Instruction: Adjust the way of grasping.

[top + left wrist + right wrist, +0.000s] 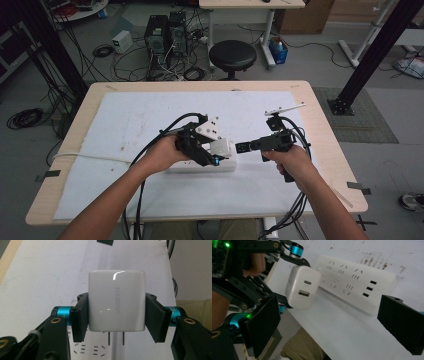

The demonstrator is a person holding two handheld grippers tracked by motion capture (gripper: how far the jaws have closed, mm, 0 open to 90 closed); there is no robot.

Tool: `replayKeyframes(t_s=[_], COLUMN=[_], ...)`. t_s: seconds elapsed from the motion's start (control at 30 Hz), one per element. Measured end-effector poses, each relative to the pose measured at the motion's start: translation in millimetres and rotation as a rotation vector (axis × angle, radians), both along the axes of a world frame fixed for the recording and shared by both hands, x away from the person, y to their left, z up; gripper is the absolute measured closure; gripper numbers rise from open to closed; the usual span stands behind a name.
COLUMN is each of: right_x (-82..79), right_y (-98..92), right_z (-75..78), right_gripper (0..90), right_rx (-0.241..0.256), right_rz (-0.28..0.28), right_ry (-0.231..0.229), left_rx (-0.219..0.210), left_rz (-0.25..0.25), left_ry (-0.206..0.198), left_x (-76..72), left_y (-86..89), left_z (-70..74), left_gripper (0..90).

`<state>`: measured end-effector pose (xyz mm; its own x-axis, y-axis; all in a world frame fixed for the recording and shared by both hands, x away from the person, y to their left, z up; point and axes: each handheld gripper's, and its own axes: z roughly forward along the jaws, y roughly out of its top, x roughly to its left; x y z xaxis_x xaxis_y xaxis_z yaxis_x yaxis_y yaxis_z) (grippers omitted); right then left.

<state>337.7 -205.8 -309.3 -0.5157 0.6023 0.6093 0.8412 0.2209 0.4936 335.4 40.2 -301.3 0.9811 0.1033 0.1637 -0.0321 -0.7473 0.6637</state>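
Note:
A white UGREEN charger point(117, 301) is clamped by its sides in my left gripper point(117, 315), which is shut on it. Its two prongs point(116, 338) point down just above the sockets of a white power strip point(90, 350). In the high view the charger point(220, 148) hangs over the right end of the power strip point(190, 167), held by the left gripper point(215, 152). My right gripper point(243, 147) points left at the charger from close by. In the right gripper view, that gripper point(332, 325) is open and holds nothing, with the charger point(302, 287) and the strip point(359, 282) beyond it.
A white sheet point(150, 120) covers the wooden table point(325, 150). A black stool point(232, 55) and computer towers point(165, 35) stand on the floor behind the far edge. Cables trail from both grippers toward the near edge.

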Motion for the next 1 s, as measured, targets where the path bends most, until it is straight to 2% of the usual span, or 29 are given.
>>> replayKeyframes(t_s=[0.23, 0.3, 0.33, 0.37, 0.4, 0.53, 0.57, 0.63, 0.7, 0.87, 0.93, 1.0], right_x=[5.1, 6.8, 6.8, 8.8, 9.7, 12.3, 12.7, 13.2, 13.4, 14.7, 15.5, 16.2], right_y=[7.6, 8.4, 8.4, 10.3, 11.6, 14.5, 14.8, 15.5, 16.0, 17.1, 17.3, 16.9], right_z=[-6.1, -9.0, -9.0, -14.1, -15.8, -21.4, -22.4, -23.5, -24.5, -28.6, -31.4, -34.1], right_gripper=[6.1, 6.7, 6.7, 13.5, 13.8, 20.7, 26.5, 29.1, 36.3, 50.1, 58.1, 60.5], right_rx=[0.075, 0.107, 0.107, 0.138, 0.153, 0.187, 0.195, 0.214, 0.226, 0.257, 0.265, 0.284], right_rz=[0.004, 0.000, 0.000, 0.005, 0.008, 0.013, 0.016, 0.010, 0.016, 0.028, 0.050, 0.044], right_ry=[0.065, 0.103, 0.103, 0.129, 0.149, 0.186, 0.193, 0.210, 0.209, 0.242, 0.253, 0.273], left_rx=[-0.012, -0.020, -0.020, -0.017, -0.016, -0.023, -0.026, -0.025, -0.027, -0.021, -0.007, 0.010], left_rz=[-0.015, -0.014, -0.014, -0.024, -0.024, -0.024, -0.023, -0.026, -0.030, -0.044, -0.043, -0.044], left_ry=[-0.012, -0.011, -0.011, -0.022, -0.025, -0.032, -0.031, -0.037, -0.048, -0.076, -0.084, -0.077], left_x=[-0.5, -1.3, -1.3, -1.9, -2.1, -2.4, -2.8, -3.3, -4.2, -6.6, -7.2, -5.8], left_y=[-7.3, -8.4, -8.4, -9.9, -10.3, -10.8, -10.7, -10.6, -10.9, -12.9, -14.2, -15.7], left_z=[-0.7, -0.6, -0.6, 0.1, 0.2, 0.6, 0.6, 0.7, 0.2, 0.0, -0.4, -2.2], left_gripper=[42.4, 42.5, 42.5, 42.5, 42.4, 42.4, 42.5, 42.5, 42.5, 42.5, 42.4, 42.3])
